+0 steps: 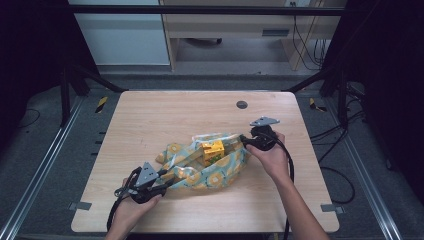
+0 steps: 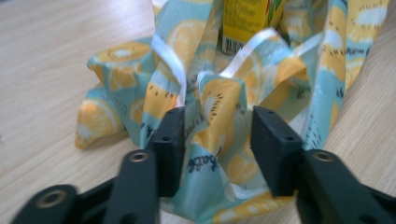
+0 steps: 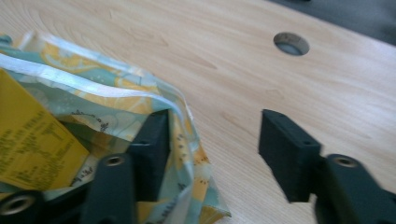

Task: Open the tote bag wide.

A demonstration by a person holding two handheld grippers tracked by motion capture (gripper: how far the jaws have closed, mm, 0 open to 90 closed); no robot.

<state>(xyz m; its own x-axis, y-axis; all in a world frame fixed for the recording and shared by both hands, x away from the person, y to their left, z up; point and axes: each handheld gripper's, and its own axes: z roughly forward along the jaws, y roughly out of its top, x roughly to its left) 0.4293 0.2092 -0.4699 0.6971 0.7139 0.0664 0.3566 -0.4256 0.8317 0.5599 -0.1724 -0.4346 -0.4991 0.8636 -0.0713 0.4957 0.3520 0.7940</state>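
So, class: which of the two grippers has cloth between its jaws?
The left gripper: folds of the fruit-print bag sit between its jaws. The right gripper has bare table in its gap.

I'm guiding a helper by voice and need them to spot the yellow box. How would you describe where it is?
Start at the wooden table and find the fruit-print cloth bag lying near its middle, between the two hand-held grippers. The yellow box sits in the bag's open mouth. It is the only stiff, plain yellow printed carton among soft cloth patterned with orange slices.

Hand-held gripper agape — fruit-print bag edge beside one jaw.
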